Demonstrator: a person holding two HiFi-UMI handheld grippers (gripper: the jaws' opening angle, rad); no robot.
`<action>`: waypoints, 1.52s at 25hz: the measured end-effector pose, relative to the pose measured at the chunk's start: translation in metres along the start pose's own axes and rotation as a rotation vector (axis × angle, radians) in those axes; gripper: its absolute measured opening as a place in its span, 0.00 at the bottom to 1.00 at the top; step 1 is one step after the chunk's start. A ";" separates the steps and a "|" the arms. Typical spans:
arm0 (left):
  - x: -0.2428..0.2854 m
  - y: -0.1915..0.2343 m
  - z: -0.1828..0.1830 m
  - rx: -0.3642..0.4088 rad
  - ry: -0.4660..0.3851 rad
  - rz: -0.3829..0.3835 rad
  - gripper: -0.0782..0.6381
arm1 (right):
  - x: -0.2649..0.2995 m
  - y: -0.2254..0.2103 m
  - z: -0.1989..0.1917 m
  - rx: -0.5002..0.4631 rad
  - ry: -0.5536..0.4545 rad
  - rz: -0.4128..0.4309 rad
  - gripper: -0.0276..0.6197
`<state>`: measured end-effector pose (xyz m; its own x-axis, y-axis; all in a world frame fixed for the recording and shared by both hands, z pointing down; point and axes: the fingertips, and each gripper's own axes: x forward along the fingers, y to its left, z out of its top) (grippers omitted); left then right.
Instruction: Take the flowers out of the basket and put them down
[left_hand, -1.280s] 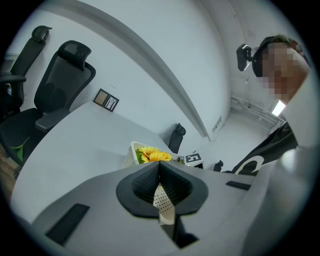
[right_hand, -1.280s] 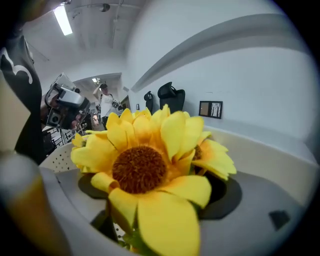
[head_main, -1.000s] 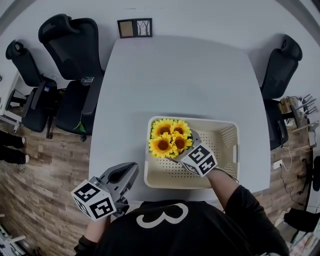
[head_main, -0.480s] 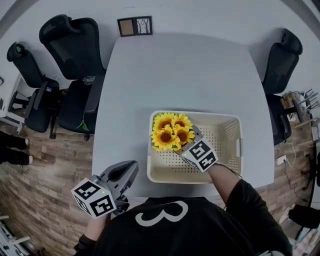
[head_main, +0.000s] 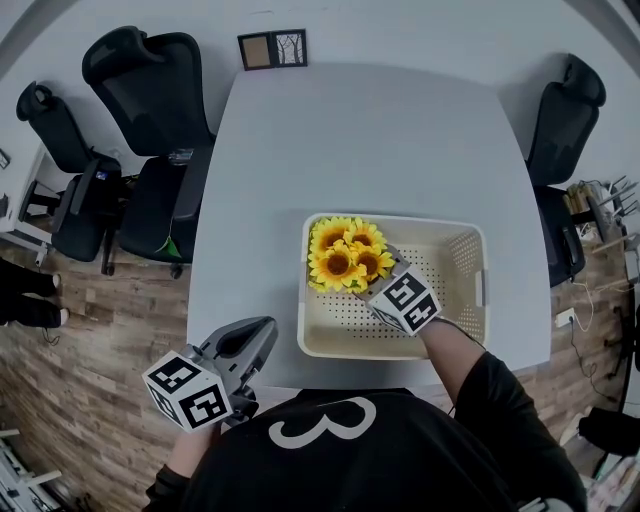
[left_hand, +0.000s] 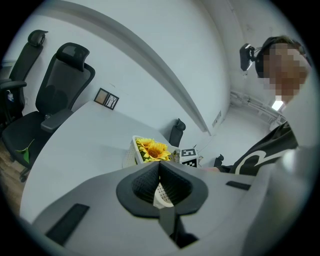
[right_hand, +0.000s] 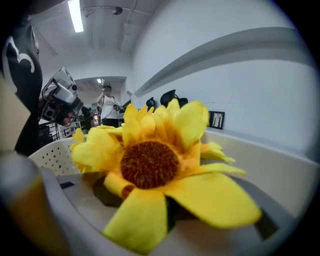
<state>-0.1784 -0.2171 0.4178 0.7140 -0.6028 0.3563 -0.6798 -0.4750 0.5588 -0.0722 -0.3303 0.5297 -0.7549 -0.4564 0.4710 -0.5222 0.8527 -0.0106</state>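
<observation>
A bunch of yellow sunflowers (head_main: 345, 258) lies in the far left corner of the cream perforated basket (head_main: 470, 232) on the white table. My right gripper (head_main: 375, 280) reaches into the basket at the near side of the bunch. Its jaws are closing, with one sunflower head (right_hand: 150, 162) spread across them and hiding the pads. My left gripper (head_main: 262, 335) hangs off the table's near left edge, shut and empty, pointing toward the flowers (left_hand: 152, 148) and the basket (left_hand: 129, 156).
Black office chairs stand to the left (head_main: 150, 120) and right (head_main: 565, 110) of the table (head_main: 360, 140). A small picture frame (head_main: 273, 48) lies at its far edge. A person (right_hand: 107, 107) stands far off in the room.
The right gripper has stayed at the flowers in the basket, edging slightly closer to them. The left gripper has barely moved.
</observation>
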 end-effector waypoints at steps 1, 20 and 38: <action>0.000 -0.001 -0.001 -0.003 0.002 0.001 0.13 | 0.000 0.000 0.000 -0.003 -0.001 0.003 0.41; -0.010 -0.003 0.005 0.020 0.000 0.006 0.13 | -0.004 0.006 0.009 -0.035 0.020 0.013 0.36; 0.003 -0.028 0.032 0.093 -0.031 -0.090 0.13 | -0.075 0.019 0.095 -0.112 -0.133 -0.095 0.36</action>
<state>-0.1628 -0.2260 0.3786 0.7684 -0.5736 0.2837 -0.6267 -0.5849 0.5150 -0.0633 -0.3044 0.4100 -0.7541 -0.5593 0.3442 -0.5519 0.8238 0.1296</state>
